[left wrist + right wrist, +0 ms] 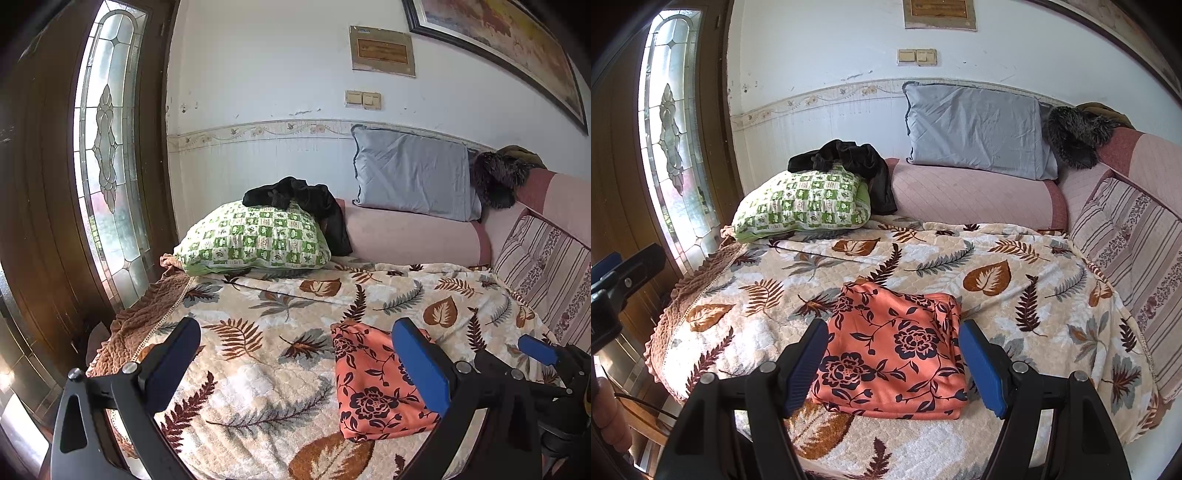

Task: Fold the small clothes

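An orange garment with a dark flower print (892, 349) lies folded into a compact rectangle on the leaf-patterned blanket (997, 280). My right gripper (894, 363) is open and empty, held just in front of and above the garment, its blue pads either side of it. In the left wrist view the garment (369, 384) lies to the right. My left gripper (295, 363) is open and empty over the bare blanket (258, 332), its right pad (421, 365) overlapping the garment's edge in view. The right gripper's pad (537, 349) shows at far right.
A green checked pillow (803, 205) with a black garment (849, 162) on it sits at the back left. A grey pillow (975, 129) and dark furry item (1075, 134) rest on the pink sofa back. A striped cushion (1134, 243) lies right. A glass door (107, 155) stands left.
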A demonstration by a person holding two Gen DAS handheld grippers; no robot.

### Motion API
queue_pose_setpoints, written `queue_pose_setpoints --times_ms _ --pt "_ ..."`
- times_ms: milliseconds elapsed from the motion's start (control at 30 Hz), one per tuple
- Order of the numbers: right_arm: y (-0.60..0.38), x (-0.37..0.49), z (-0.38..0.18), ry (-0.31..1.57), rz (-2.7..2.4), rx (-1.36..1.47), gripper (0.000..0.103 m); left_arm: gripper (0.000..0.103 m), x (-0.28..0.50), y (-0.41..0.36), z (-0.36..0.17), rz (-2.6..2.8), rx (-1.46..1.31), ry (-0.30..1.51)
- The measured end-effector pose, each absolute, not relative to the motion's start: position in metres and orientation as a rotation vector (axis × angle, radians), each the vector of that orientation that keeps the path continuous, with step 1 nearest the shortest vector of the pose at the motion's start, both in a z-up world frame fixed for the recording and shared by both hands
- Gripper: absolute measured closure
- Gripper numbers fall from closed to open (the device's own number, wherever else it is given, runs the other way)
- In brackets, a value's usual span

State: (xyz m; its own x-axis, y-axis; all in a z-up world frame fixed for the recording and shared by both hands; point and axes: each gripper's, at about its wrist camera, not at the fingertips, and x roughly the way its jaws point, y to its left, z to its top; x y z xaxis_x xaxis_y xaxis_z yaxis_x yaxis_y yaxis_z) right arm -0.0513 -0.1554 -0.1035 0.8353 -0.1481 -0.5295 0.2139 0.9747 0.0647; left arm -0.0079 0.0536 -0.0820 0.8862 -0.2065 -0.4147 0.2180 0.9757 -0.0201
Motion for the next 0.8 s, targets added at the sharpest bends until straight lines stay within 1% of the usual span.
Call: queue_pose_setpoints --times_ms 800 --pt "-0.153 -0.058 -0.099 0.54 -0.199 0.117 0.026 0.0 -0.022 0.056 -0.073 -0.25 0.014 0.405"
